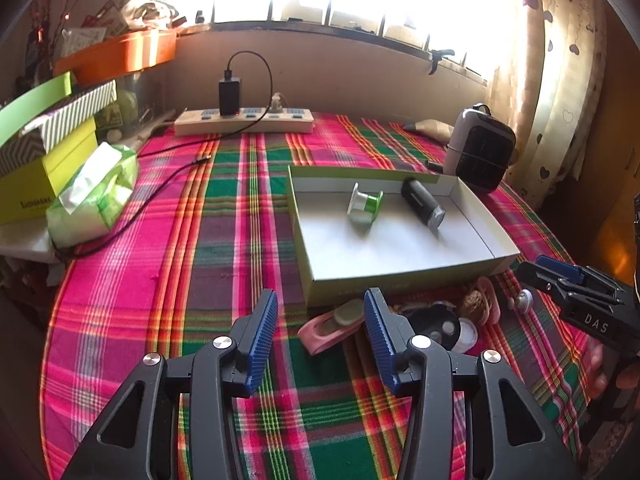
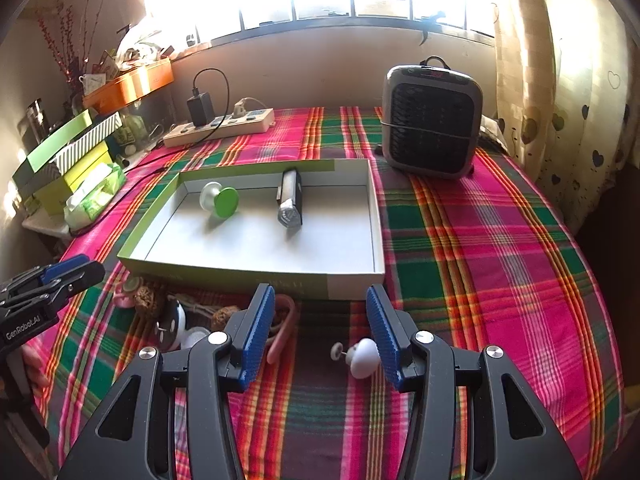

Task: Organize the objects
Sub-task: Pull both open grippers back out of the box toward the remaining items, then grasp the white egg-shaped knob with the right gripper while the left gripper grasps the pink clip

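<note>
A shallow green-sided box lid (image 1: 404,278) (image 2: 256,276) lies on the plaid cloth. Inside it are a green and white spool (image 1: 365,203) (image 2: 219,200) and a black cylinder (image 1: 423,207) (image 2: 289,202). Before its near edge lies a pile of small items: a pink clip (image 1: 326,330), a black round piece (image 1: 436,322) (image 2: 170,324), a walnut (image 1: 474,300) (image 2: 146,298), a pink loop (image 2: 282,328). My left gripper (image 1: 321,332) is open above the pink clip. My right gripper (image 2: 320,328) is open, with a white knob (image 2: 362,356) lying by its right finger.
A power strip (image 1: 244,122) (image 2: 218,126) with a black charger and cable sits at the back. A small heater (image 1: 482,148) (image 2: 432,120) stands at the back right. Stacked boxes (image 1: 44,148) and a tissue pack (image 1: 94,196) (image 2: 94,194) crowd the left edge.
</note>
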A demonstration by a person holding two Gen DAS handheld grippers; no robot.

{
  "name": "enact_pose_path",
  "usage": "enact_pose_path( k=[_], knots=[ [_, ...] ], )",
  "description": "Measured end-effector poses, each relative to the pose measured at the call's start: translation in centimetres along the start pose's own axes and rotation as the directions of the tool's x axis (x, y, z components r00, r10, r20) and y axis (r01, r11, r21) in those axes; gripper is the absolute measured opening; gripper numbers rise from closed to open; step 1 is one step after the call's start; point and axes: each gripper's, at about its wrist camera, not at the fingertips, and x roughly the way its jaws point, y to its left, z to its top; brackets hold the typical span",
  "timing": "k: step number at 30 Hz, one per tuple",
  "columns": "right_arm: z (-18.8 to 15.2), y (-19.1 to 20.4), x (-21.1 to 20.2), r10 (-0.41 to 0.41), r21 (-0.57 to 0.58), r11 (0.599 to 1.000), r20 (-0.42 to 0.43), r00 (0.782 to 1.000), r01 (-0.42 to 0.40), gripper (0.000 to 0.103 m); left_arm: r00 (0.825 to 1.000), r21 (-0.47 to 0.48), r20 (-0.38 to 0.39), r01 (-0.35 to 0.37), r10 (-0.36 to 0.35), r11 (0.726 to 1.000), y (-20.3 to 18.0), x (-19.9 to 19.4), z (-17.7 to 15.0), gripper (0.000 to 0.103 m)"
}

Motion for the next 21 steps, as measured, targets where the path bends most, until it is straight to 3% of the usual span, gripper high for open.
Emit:
enact_pose_path(
  k=[10,21],
  knots=[
    [-0.9,-2.3,-0.4,-0.035,0.041,0.999,-0.004,0.999,0.035,0.049,0.997,-0.027,-0.052,0.049,-0.051,0.998,0.8,1.3,-1.5,0.045],
    [-1.8,-4.2,-0.1,-0.06,0.072,0.995,-0.036,0.998,0.063,0.05,0.997,0.033,-0.079,0.014,-0.011,0.999,0.4,2.9,-1.2,0.045]
  ],
)
